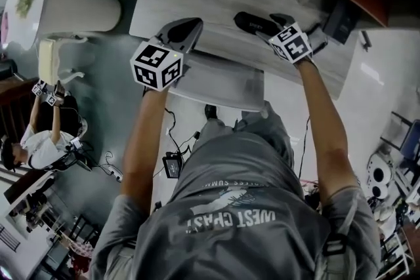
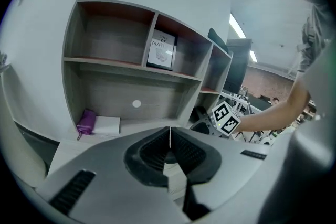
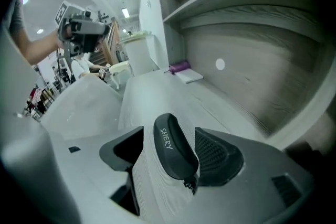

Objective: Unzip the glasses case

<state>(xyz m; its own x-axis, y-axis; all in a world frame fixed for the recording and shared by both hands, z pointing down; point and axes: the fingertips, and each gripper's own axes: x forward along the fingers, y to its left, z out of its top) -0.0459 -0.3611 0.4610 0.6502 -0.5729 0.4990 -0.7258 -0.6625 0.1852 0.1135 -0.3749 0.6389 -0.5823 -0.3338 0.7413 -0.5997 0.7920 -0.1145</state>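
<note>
A black glasses case [image 3: 176,147] marked SHERY lies on the pale wooden desk [image 3: 152,92], its zipper pull [image 3: 188,184] at the near end. My right gripper [image 3: 168,136] is open, one jaw on each side of the case, and I see no pad pressing on it. In the head view the case [image 1: 252,21] lies at the right gripper [image 1: 272,24] on the desk's right half. My left gripper [image 2: 169,147] is shut with nothing between its jaws and hovers over the desk's near edge, left of the case [image 1: 187,26].
A shelf unit [image 2: 131,68] rises at the back of the desk, with a book [image 2: 161,50] in an upper bay. A purple pouch [image 2: 86,122] and a white notebook [image 2: 106,125] lie at the far left. A dark monitor [image 1: 341,20] stands to the right.
</note>
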